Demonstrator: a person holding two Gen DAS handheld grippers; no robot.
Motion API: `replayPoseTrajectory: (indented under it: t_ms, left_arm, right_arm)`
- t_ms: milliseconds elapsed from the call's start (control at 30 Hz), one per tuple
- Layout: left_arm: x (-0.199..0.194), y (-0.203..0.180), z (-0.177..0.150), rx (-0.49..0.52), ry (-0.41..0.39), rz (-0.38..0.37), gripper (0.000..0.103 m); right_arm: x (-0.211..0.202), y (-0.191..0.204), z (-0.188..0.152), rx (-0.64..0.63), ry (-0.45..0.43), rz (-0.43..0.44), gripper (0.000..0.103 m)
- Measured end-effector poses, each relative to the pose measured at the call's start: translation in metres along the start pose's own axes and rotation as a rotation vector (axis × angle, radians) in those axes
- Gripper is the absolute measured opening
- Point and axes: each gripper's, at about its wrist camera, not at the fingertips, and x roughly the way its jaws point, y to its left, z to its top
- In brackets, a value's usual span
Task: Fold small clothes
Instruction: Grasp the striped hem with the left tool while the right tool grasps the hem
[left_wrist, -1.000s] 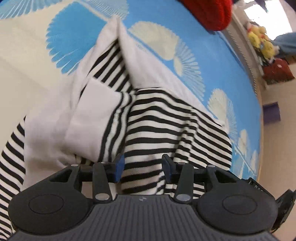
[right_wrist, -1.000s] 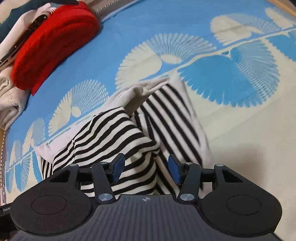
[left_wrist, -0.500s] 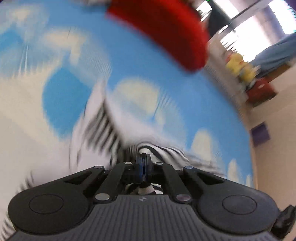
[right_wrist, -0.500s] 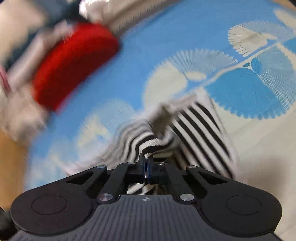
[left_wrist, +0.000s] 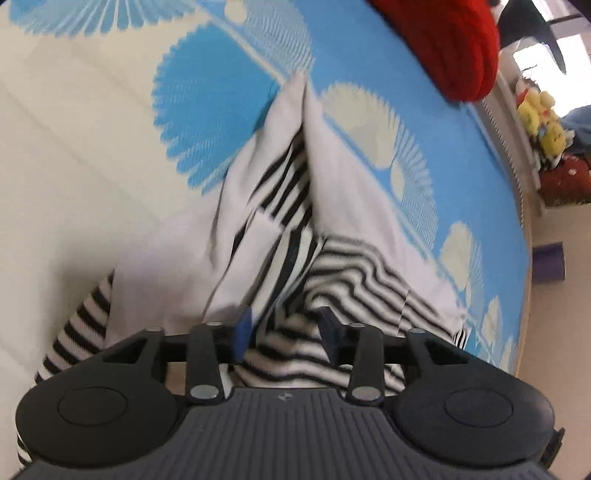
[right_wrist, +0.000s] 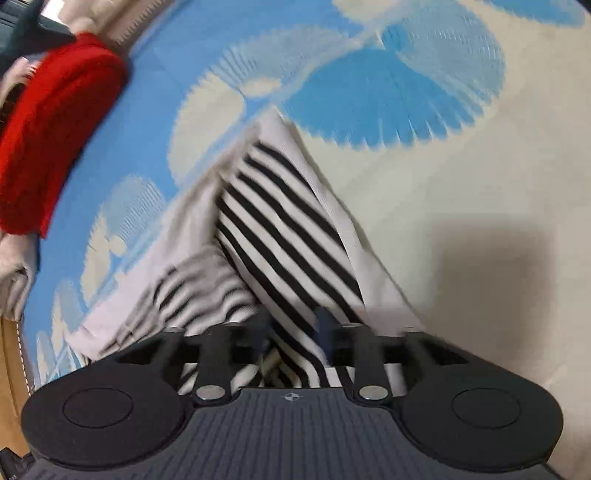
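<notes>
A small black-and-white striped garment with white panels (left_wrist: 332, 229) lies crumpled on a blue and cream patterned mat (left_wrist: 92, 155). My left gripper (left_wrist: 284, 332) is open right over its near striped edge, blue pads apart with cloth between them. In the right wrist view the same garment (right_wrist: 284, 229) runs away from me in a point. My right gripper (right_wrist: 291, 332) is open over its near striped part, fingers apart. That view is blurred by motion.
A folded red knit item (left_wrist: 454, 40) lies at the far edge of the mat; it also shows in the right wrist view (right_wrist: 55, 125) beside pale folded clothes (right_wrist: 14, 266). Yellow soft toys (left_wrist: 539, 114) and a purple block (left_wrist: 550, 262) sit off the mat.
Both grippers were shut on striped cloth and lifted half a second ago. Now both are open and low over the garment, which lies back on the mat.
</notes>
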Motion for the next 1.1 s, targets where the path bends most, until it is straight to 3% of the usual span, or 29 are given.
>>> replayPoseTrajectory:
  t_ms: [67,233,300,333,367,400,500,567,700,800,867,933,1000,1033,1100]
  left_arm:
    - [-0.002,-0.001,0.003,-0.006,-0.015,0.016,0.047]
    - [0.008,0.007,0.002,-0.058,0.026,0.022,0.042]
    - [0.012,0.003,0.001,-0.035,0.025,0.017,0.017]
    - [0.012,0.0,0.002,-0.011,0.019,0.018,0.009]
    - [0.009,-0.003,0.001,0.011,0.0,0.025,0.003]
    - [0.002,-0.008,0.0,0.037,-0.03,0.041,0.003]
    - [-0.02,-0.032,-0.003,0.188,-0.144,0.017,0.003]
    - [-0.011,-0.031,-0.001,0.2,-0.139,0.077,0.003]
    - [0.013,0.0,0.005,0.041,-0.002,0.135,0.012]
    - [-0.008,-0.011,0.007,0.086,-0.081,0.119,0.014]
    - [-0.022,-0.028,0.006,0.179,-0.147,0.101,0.014]
    - [-0.025,-0.036,0.0,0.236,-0.148,0.049,0.014]
    - [-0.017,-0.039,-0.006,0.242,-0.101,0.018,0.014]
    - [-0.01,-0.037,-0.008,0.238,-0.071,0.013,0.014]
    - [0.008,-0.028,-0.012,0.23,-0.006,0.044,0.014]
  right_arm:
    - [-0.003,0.007,0.002,-0.031,-0.03,0.012,0.046]
    - [0.008,0.005,-0.001,0.001,0.025,0.061,0.045]
    - [0.012,0.01,-0.003,-0.024,0.029,0.058,0.045]
    - [0.014,0.013,-0.004,-0.046,0.032,0.059,0.042]
    - [0.015,0.015,-0.005,-0.063,0.036,0.074,0.018]
    - [0.015,0.015,-0.006,-0.065,0.033,0.096,0.002]
    - [-0.009,0.021,-0.007,-0.073,-0.109,0.128,0.002]
    - [-0.011,0.023,-0.005,-0.091,-0.11,0.139,0.002]
    - [0.022,-0.002,-0.006,0.015,0.036,-0.008,0.007]
    - [0.017,0.005,-0.007,-0.006,-0.004,-0.076,0.028]
    - [0.0,0.018,-0.007,-0.077,-0.094,-0.094,0.033]
    - [-0.02,0.028,-0.009,-0.133,-0.215,-0.068,0.033]
    - [-0.031,0.039,-0.012,-0.199,-0.271,0.005,0.036]
    - [-0.031,0.043,-0.014,-0.221,-0.255,0.055,0.038]
    - [-0.013,0.043,-0.015,-0.201,-0.108,0.166,0.046]
